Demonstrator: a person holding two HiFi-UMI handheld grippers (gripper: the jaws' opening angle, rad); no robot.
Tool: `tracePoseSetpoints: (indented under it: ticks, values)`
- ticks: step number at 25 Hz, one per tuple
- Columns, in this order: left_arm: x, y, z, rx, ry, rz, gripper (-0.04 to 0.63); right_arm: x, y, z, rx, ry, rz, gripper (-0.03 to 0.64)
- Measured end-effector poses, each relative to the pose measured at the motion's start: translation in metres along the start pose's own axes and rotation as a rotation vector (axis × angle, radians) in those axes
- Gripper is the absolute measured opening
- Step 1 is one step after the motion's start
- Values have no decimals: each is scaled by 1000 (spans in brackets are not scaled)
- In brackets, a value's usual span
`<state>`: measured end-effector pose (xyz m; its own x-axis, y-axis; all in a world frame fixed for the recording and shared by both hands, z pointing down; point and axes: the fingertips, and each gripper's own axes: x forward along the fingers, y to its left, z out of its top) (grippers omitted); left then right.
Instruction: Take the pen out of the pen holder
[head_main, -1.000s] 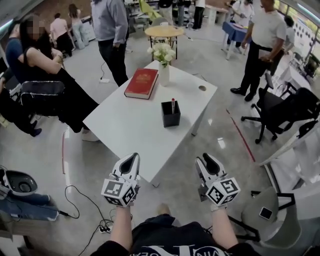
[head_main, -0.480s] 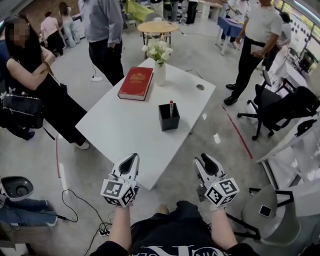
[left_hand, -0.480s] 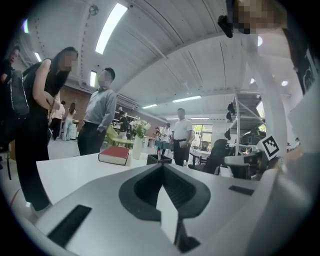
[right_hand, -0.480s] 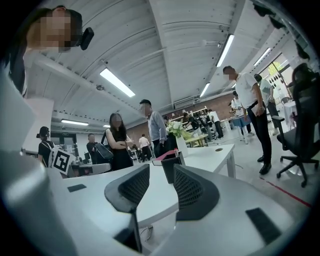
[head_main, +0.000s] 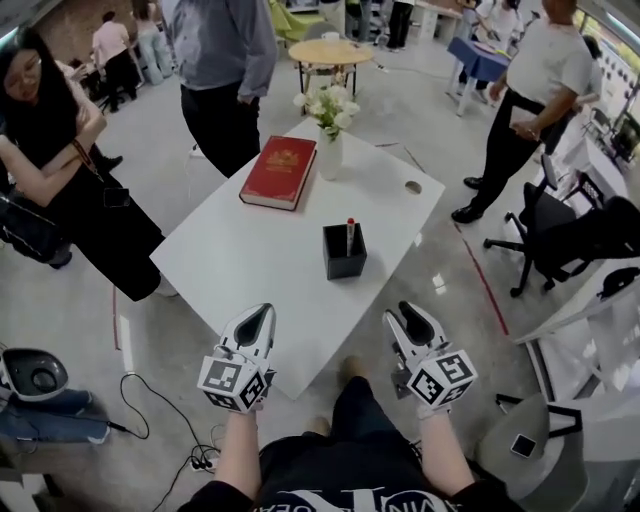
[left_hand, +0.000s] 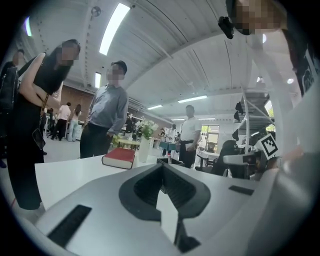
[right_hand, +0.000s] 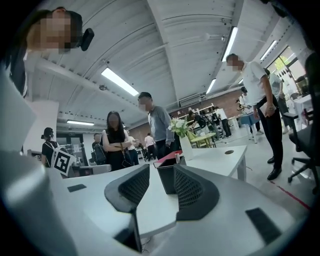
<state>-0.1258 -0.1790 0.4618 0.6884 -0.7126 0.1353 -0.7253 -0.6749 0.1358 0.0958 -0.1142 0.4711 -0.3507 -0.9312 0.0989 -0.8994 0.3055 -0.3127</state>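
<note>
Pen (head_main: 349, 232) stands in the pen holder (head_main: 343, 257), near the desk's (head_main: 240, 275) right edge.
Off the near corner, your left hand-held gripper (head_main: 258, 318) has jaws together, empty; your right hand-held gripper (head_main: 408, 316) has jaws slightly apart, empty.

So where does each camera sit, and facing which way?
Head view: on the head, steeply down at the table; forearms, left hand-held gripper, right hand-held gripper show.
Left gripper view: on the left one, across the table; own jaws show.
Right gripper view: likewise, toward the pen holder; own jaws show.
Shared: all see the red book.
</note>
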Motion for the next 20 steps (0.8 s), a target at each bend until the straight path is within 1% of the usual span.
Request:
tracePoseSetpoints:
  ticks: [6, 12, 16, 20]
  values:
    - [38, 18, 11, -28, -16, 46, 5, 47, -26, 17, -9, 25, 63, 149]
    - [72, 23, 7, -48, -1, 74, 5, 80, -51, 26, 1, 54, 118, 149]
    - [92, 25, 5, -51, 10, 96, 5, 105, -60, 26, -16, 99, 176, 149]
    - [107, 29, 4, -53, 18, 134, 5, 131, -63, 28, -58, 142, 251, 149]
